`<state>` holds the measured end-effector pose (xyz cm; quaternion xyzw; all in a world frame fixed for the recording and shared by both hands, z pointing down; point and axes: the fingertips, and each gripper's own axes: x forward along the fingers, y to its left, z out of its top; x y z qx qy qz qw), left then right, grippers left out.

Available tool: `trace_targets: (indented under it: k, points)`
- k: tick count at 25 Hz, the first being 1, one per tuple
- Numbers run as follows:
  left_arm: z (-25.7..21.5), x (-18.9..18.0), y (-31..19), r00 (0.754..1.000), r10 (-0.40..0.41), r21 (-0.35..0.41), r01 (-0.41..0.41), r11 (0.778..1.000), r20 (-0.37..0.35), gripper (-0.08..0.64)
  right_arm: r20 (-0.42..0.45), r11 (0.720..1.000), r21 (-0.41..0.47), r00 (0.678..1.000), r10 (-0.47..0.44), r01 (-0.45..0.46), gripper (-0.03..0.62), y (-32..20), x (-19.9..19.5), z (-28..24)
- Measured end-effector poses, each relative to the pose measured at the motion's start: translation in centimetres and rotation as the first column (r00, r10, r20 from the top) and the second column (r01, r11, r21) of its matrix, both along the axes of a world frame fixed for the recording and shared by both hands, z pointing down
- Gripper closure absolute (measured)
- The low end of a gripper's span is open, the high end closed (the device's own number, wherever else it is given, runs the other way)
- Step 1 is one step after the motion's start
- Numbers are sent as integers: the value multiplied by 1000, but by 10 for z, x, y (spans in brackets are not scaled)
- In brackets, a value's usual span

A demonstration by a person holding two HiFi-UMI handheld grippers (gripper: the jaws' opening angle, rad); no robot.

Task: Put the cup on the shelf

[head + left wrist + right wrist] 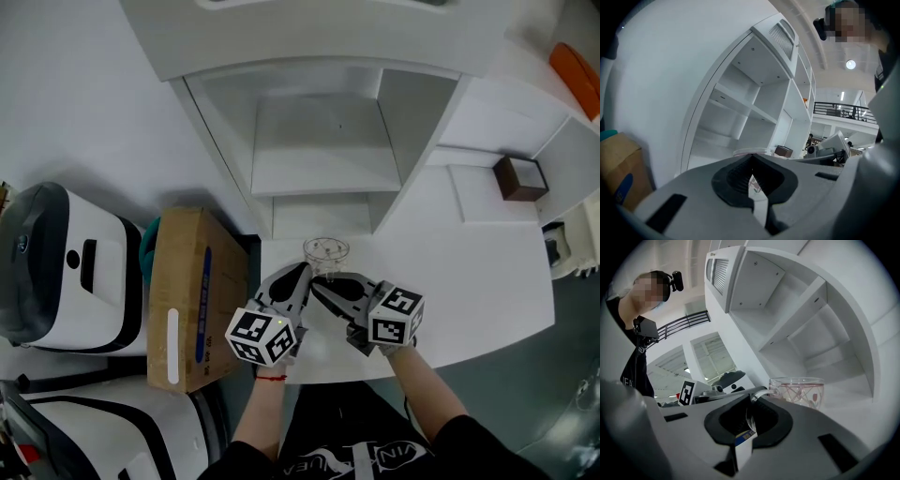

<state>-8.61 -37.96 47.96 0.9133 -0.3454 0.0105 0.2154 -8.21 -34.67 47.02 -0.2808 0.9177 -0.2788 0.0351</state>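
A clear glass cup (325,251) with a red pattern stands on the white table (487,281), just in front of the white shelf unit (323,150). In the right gripper view the cup (799,391) sits close ahead, and its clear handle (759,393) curves in between the jaws. My right gripper (319,281) (751,404) is shut on that handle. My left gripper (302,272) (751,161) lies beside it with its jaws shut and nothing held; the cup's rim (750,151) shows just over them. Both tips nearly meet at the cup's near side.
A cardboard box (187,295) stands left of the table beside a white and grey machine (66,267). A small brown box (520,178) sits on a shelf at the right, with an orange object (577,70) farther back. The shelf's open compartments (820,333) face me.
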Motion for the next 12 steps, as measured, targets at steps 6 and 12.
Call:
trace_targets:
  k: [6, 12]
  points:
    - [10, 5, -37, 999, -1, 7, 1, 1000, 37, 554, -5, 1000, 7, 1000, -3, 3, 578, -37, 4, 10]
    - [24, 7, -69, 998, -19, 5, 19, 1000, 54, 554, -29, 1000, 15, 1000, -11, 12, 578, -69, 6, 24]
